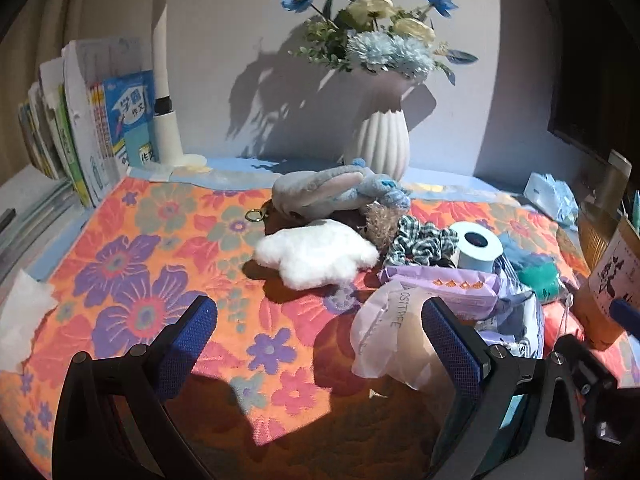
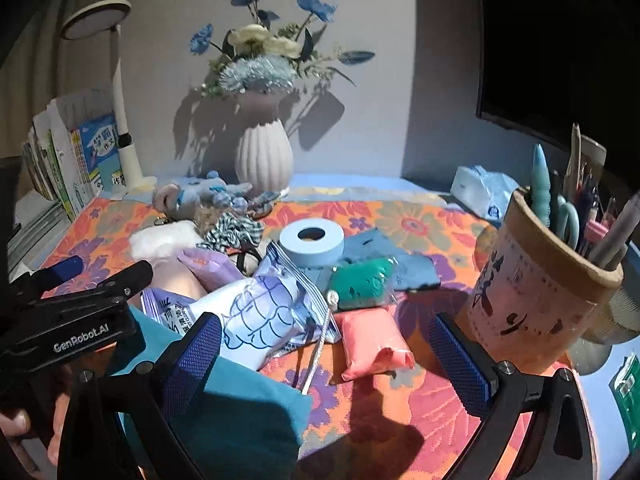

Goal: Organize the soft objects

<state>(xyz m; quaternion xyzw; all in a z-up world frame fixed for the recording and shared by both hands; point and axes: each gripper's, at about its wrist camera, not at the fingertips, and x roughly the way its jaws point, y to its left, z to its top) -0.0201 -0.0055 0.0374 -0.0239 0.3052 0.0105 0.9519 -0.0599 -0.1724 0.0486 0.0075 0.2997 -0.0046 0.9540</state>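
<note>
Soft things lie heaped on the floral mat (image 1: pixel 132 280). A white fluffy cloud plush (image 1: pixel 312 254) lies in front of a grey-blue bunny plush (image 1: pixel 328 194), with a checked scrunchie (image 1: pixel 420 242) to their right. My left gripper (image 1: pixel 320 340) is open and hovers short of the cloud, its right finger beside a translucent bag (image 1: pixel 392 340). My right gripper (image 2: pixel 326 360) is open too, with a pink soft packet (image 2: pixel 372 340) lying just ahead between its fingers. A green packet (image 2: pixel 360 282) and a white-purple bag (image 2: pixel 260 312) lie beyond. A teal cloth (image 2: pixel 240 408) lies under its left finger.
A ribbed white vase (image 1: pixel 380 144) of flowers stands at the back. Books (image 1: pixel 100 128) and a lamp (image 1: pixel 164 92) stand at the left. A light-blue tape roll (image 2: pixel 312 244) sits mid-pile. A pen holder (image 2: pixel 536 292) stands close on the right, and a tissue pack (image 2: pixel 484 192) lies behind it.
</note>
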